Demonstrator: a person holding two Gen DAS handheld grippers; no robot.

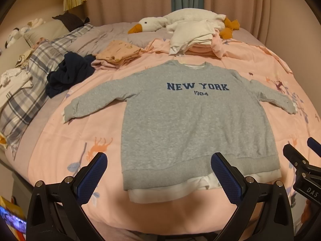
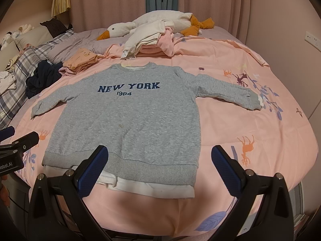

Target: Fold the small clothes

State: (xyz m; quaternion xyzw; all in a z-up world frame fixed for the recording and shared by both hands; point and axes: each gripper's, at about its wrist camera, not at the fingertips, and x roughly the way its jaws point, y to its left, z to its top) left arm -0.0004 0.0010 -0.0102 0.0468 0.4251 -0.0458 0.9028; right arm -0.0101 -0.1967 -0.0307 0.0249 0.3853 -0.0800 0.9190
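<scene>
A grey "NEW YORK 1984" sweatshirt (image 1: pixel 192 124) lies flat, front up, on the pink bedspread (image 1: pixel 80 132), both sleeves spread out, a white inner hem showing below its ribbed band. It also shows in the right wrist view (image 2: pixel 128 124). My left gripper (image 1: pixel 158 170) is open and empty, hovering at the sweatshirt's bottom left hem. My right gripper (image 2: pixel 160 164) is open and empty at the bottom right hem. Each gripper shows at the edge of the other's view, the right one (image 1: pixel 301 160) and the left one (image 2: pixel 22 142).
Behind the sweatshirt lie a folded peach garment (image 1: pixel 118 54), a crumpled navy garment (image 1: pixel 68 74), a pile of white and pink clothes (image 1: pixel 192 38) and a plush goose (image 1: pixel 152 24). Plaid pillows (image 1: pixel 30 84) line the left side. The bed's front edge is just below my grippers.
</scene>
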